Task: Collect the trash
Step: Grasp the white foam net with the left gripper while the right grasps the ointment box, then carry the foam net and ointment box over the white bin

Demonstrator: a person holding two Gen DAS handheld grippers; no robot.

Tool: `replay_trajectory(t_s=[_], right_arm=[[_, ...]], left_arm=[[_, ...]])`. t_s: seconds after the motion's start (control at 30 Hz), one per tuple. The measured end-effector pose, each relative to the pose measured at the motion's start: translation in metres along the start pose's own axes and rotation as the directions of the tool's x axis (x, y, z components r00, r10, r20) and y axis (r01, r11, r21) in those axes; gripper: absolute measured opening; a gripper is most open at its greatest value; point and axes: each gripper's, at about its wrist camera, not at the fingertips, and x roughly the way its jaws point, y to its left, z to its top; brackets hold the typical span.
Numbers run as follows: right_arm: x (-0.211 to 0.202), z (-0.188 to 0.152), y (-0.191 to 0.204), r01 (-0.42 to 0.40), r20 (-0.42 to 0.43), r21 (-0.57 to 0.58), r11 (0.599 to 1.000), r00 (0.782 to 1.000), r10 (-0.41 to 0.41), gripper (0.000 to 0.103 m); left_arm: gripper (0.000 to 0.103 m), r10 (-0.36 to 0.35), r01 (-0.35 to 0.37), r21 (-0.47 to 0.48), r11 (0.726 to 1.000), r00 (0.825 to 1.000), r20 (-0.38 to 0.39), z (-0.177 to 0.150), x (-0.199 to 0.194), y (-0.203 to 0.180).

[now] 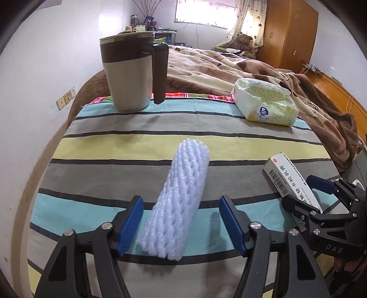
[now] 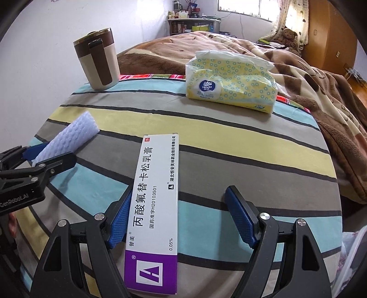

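Left gripper (image 1: 181, 225) fingers gaping wide, straddling near end of foam sleeve (image 1: 177, 201); long axis running near-to-far. Right gripper (image 2: 183, 217) likewise spread around medicine box (image 2: 156, 206) on tabletop (image 2: 229, 142).

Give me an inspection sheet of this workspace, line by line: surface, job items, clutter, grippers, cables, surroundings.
Surface: striped cloth over a round table, lying flat.
Job's things: white foam net sleeve lying between the left jaws; long medicine box lying flat between the right jaws, printed side up.
Clutter: brown and beige lidded mug upright at the far edge; yellow tissue pack at the far edge, to the right of the mug.
Grippers: left gripper open, astride the sleeve; right gripper open, left pad close against the box.
Cables: a cord hangs on the wall under the window.
Surroundings: bed with brown blanket, teddy bear, wooden wardrobe.
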Motion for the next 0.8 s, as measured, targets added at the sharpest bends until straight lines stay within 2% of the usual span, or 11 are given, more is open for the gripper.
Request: replay_trajectory(t_s=[0.03,0.1,0.2,0.27,0.33,0.37,0.8], right_arm=[[-0.001,-0.001,-0.001,-0.005,0.003,0.004,1.0,1.0,0.005,0.078],[-0.001,-0.002,-0.003,-0.005,0.007,0.013,1.0,1.0,0.005,0.074],[-0.003,-0.002,-0.005,-0.009,0.011,0.026,1.0,1.0,0.009,0.065],[-0.004,-0.003,-0.006,-0.011,0.014,0.031,0.999,1.0,0.011,0.06],[-0.005,-0.004,-0.008,-0.013,0.019,0.039,0.999,1.0,0.012,0.042],[-0.006,-0.005,-0.008,-0.015,0.021,0.044,0.999,1.0,0.014,0.038],[-0.034,-0.019,-0.025,-0.065,0.069,0.094,0.993,0.996,0.059,0.037]], left_arm=[[0.061,-0.002,0.002,0.004,1.0,1.0,-0.001,0.0,0.0,-0.001],[0.045,-0.005,0.005,0.012,1.0,1.0,-0.011,0.0,0.002,-0.004],[0.031,-0.01,0.01,0.009,1.0,1.0,-0.017,-0.001,0.004,-0.006],[0.029,-0.013,0.013,0.008,1.0,1.0,-0.015,-0.002,0.003,-0.007],[0.028,-0.016,0.016,0.004,1.0,1.0,-0.013,-0.003,0.001,-0.009],[0.027,-0.019,0.019,0.0,1.0,1.0,-0.012,-0.004,0.0,-0.009],[0.027,-0.058,0.058,0.006,0.998,0.998,0.035,-0.017,-0.04,-0.043]])
